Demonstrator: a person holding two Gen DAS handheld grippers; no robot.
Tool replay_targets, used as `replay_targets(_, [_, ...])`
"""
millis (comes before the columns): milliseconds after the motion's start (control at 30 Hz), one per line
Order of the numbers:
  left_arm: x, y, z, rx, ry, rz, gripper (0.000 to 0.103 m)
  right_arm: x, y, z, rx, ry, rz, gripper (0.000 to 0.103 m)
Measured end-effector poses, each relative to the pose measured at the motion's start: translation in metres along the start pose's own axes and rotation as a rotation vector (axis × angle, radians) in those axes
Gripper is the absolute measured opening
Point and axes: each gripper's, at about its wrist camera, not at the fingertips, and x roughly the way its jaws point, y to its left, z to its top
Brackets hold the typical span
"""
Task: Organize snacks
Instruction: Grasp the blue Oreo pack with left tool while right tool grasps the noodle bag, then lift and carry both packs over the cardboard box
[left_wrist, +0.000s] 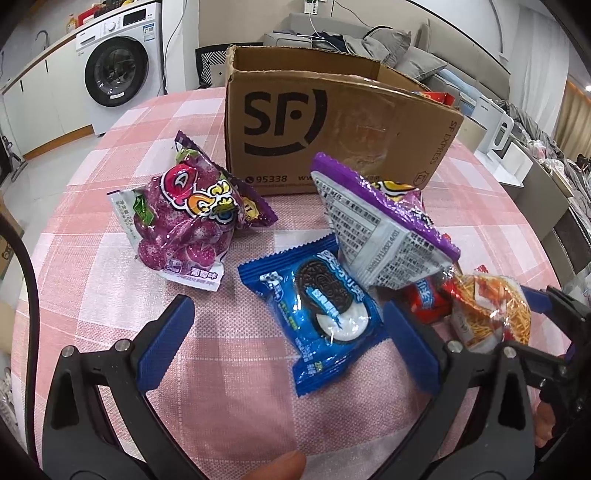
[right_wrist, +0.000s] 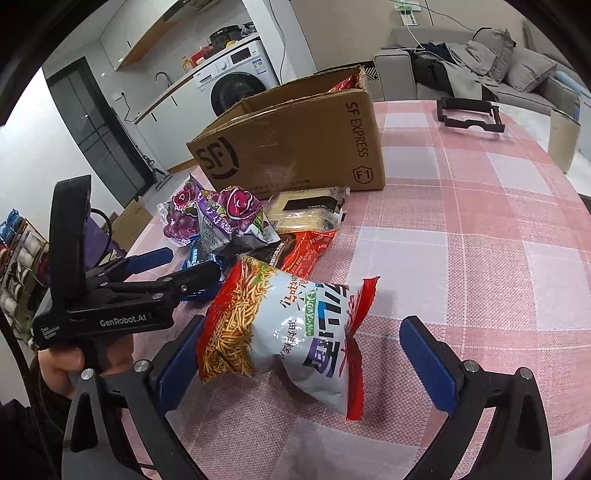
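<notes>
My left gripper (left_wrist: 288, 347) is open low over the pink checked table (left_wrist: 92, 295), and a blue cookie packet (left_wrist: 321, 317) lies between its fingers, nearer the right one. A purple grape candy bag (left_wrist: 184, 225) lies to the left, and a second purple bag (left_wrist: 384, 229) leans print-side up behind the cookies. My right gripper (right_wrist: 306, 362) is open around a noodle snack bag (right_wrist: 288, 332) lying on the cloth, and its left pad (right_wrist: 181, 358) touches the bag's edge. The open cardboard SF box (right_wrist: 295, 144) stands behind the pile, with red packets showing inside it.
A cracker packet (right_wrist: 306, 210) and a red packet (right_wrist: 306, 247) lie in front of the box. The left gripper (right_wrist: 184, 267), held by a hand, sits close to the left of the noodle bag. A black frame (right_wrist: 469, 114) lies at the table's far right.
</notes>
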Motion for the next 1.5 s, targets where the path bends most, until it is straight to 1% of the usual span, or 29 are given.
replay_targets(200, [0.007,-0.002,0.002,0.01,0.004,-0.004,0.101,0.004,0.001,-0.002,0.0,0.014,0.02,0.102])
replay_targets(300, [0.009,-0.003,0.002,0.01,0.012,-0.032,0.092,0.006,0.001,-0.003,0.003,0.019,0.029,0.102])
replay_targets(367, [0.01,-0.004,0.002,0.007,0.016,-0.061,0.081,0.006,0.001,-0.004,0.004,0.016,0.035,0.102])
replay_targets(433, [0.011,-0.004,0.002,0.008,0.021,-0.091,0.074,0.006,0.0,-0.004,0.007,0.015,0.04,0.102])
replay_targets(500, [0.009,-0.004,0.0,0.016,0.02,-0.094,0.071,0.005,0.0,-0.004,0.011,0.013,0.045,0.101])
replay_targets(567, [0.008,-0.005,-0.001,0.02,0.02,-0.109,0.063,0.004,-0.001,-0.005,0.014,0.012,0.053,0.099])
replay_targets(600, [0.007,-0.006,-0.002,0.02,0.022,-0.12,0.061,0.004,-0.001,-0.005,0.016,0.012,0.057,0.099])
replay_targets(633, [0.007,-0.006,-0.002,0.02,0.022,-0.13,0.057,0.004,-0.001,-0.005,0.018,0.012,0.061,0.098])
replay_targets(667, [0.006,-0.006,-0.004,0.018,0.021,-0.139,0.055,0.003,-0.001,-0.005,0.017,0.012,0.064,0.097])
replay_targets(767, [0.003,-0.004,-0.006,0.017,0.016,-0.146,0.051,0.003,-0.001,-0.005,0.019,0.014,0.078,0.093])
replay_targets(1000, [-0.006,0.005,-0.014,0.012,0.013,-0.156,0.05,0.003,0.0,-0.005,0.021,0.017,0.099,0.087])
replay_targets(1133, [-0.01,0.009,-0.018,0.01,0.012,-0.159,0.05,0.003,0.003,-0.006,0.017,0.022,0.12,0.078])
replay_targets(1233, [-0.015,0.011,-0.022,0.008,0.01,-0.162,0.049,0.002,0.005,-0.007,0.007,0.015,0.117,0.073])
replay_targets(1367, [-0.022,0.015,-0.028,0.006,0.004,-0.167,0.049,-0.002,0.006,-0.009,0.002,-0.002,0.116,0.07])
replay_targets(1500, [-0.031,0.019,-0.032,0.002,-0.005,-0.172,0.049,-0.007,0.005,-0.01,0.005,-0.02,0.115,0.068])
